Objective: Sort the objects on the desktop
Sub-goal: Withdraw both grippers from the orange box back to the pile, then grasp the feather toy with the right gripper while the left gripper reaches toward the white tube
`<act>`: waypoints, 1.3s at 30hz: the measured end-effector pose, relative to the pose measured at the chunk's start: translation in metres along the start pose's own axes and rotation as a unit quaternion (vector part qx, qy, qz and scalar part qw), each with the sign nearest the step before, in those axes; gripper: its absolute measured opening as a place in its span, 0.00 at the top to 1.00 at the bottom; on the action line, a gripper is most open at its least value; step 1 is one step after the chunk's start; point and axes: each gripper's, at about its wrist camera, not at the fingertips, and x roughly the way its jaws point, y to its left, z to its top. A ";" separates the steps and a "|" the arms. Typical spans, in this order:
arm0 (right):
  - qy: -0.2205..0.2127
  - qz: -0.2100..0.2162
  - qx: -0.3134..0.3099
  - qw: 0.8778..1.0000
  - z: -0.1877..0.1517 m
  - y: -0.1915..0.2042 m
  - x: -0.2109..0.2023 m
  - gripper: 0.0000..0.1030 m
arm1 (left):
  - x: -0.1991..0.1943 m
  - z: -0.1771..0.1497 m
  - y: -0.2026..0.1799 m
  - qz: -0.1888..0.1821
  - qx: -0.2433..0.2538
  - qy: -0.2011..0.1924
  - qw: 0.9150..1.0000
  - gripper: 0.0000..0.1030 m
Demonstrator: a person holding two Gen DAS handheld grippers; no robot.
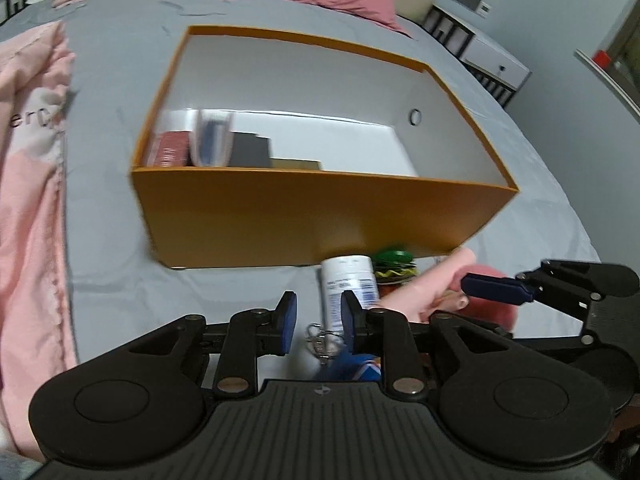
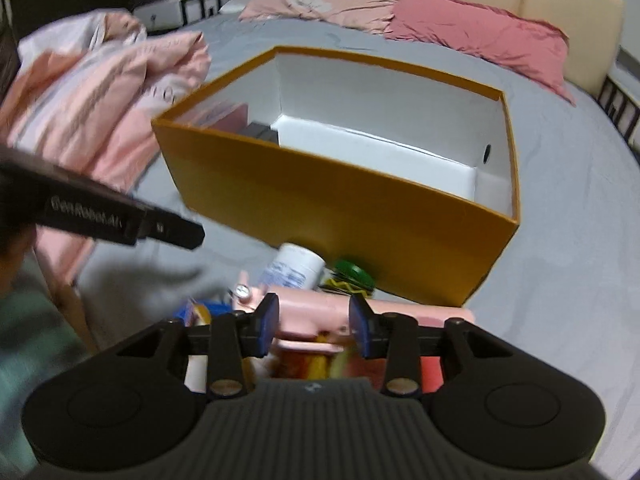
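Between parted left tongs (image 1: pixel 318 320), white bottle (image 1: pixel 349 284), right tongs (image 2: pixel 314 326) agape over pink case (image 2: pixel 316 312)

A grey bedsheet (image 1: pixel 120 80) covers the bed, with a crumpled pink quilt (image 2: pixel 100 92), pink pillows (image 2: pixel 480 28) and a cream headboard (image 2: pixel 560 4) behind

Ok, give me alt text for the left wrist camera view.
The left gripper, jaws apart, hovers over a white bottle lying on a grey bedsheet before an open orange box holding a few small boxes. The right gripper reaches over a pink object on the right.
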 end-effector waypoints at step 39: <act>0.028 0.012 0.070 0.997 0.004 -0.040 0.000 0.94 | 0.056 0.001 0.002 0.005 -0.060 0.089 0.994 0.46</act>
